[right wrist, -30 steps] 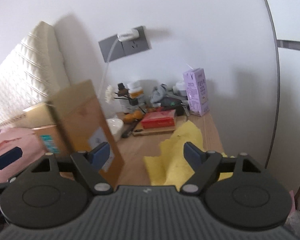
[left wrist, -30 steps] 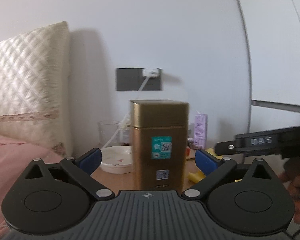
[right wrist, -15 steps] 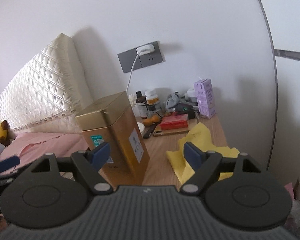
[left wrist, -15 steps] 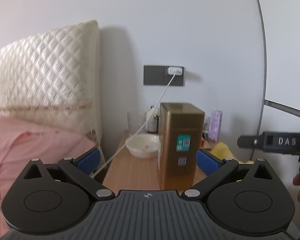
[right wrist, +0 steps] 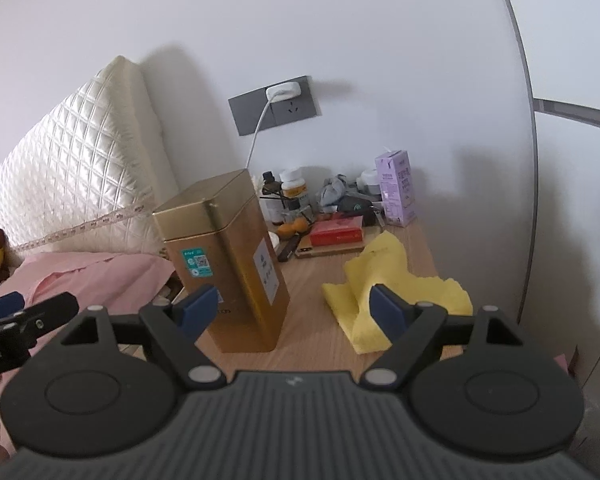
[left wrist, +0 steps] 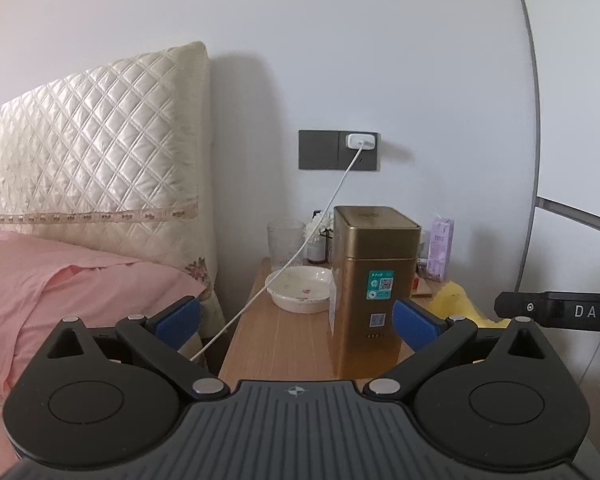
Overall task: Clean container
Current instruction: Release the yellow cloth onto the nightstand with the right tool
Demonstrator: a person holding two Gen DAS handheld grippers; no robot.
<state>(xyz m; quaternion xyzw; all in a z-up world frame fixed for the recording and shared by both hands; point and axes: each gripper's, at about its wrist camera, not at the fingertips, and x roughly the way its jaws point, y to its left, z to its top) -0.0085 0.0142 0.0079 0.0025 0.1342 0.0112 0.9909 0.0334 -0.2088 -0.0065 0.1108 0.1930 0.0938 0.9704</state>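
A tall gold tin container [left wrist: 370, 284] with a closed lid stands upright near the front of the wooden bedside table [left wrist: 284, 340]. The same gold tin [right wrist: 228, 256] appears in the right wrist view. A crumpled yellow cloth [right wrist: 392, 284] lies on the table to the tin's right. My left gripper [left wrist: 296, 322] is open and empty, held back from the table, the tin just inside its right finger. My right gripper [right wrist: 290, 306] is open and empty too, short of both tin and cloth.
A white dish [left wrist: 300, 288], a glass [left wrist: 285, 240] and a charger cable [left wrist: 300, 256] sit left of the tin. Bottles, a red box [right wrist: 336, 230] and a purple carton [right wrist: 396, 188] crowd the back. Bed with pink sheet [left wrist: 60, 276] lies left.
Both grippers have pulled back from the table, so the tin looks smaller and farther. The tin, tilted a second ago in the right wrist view, now stands upright on the table.
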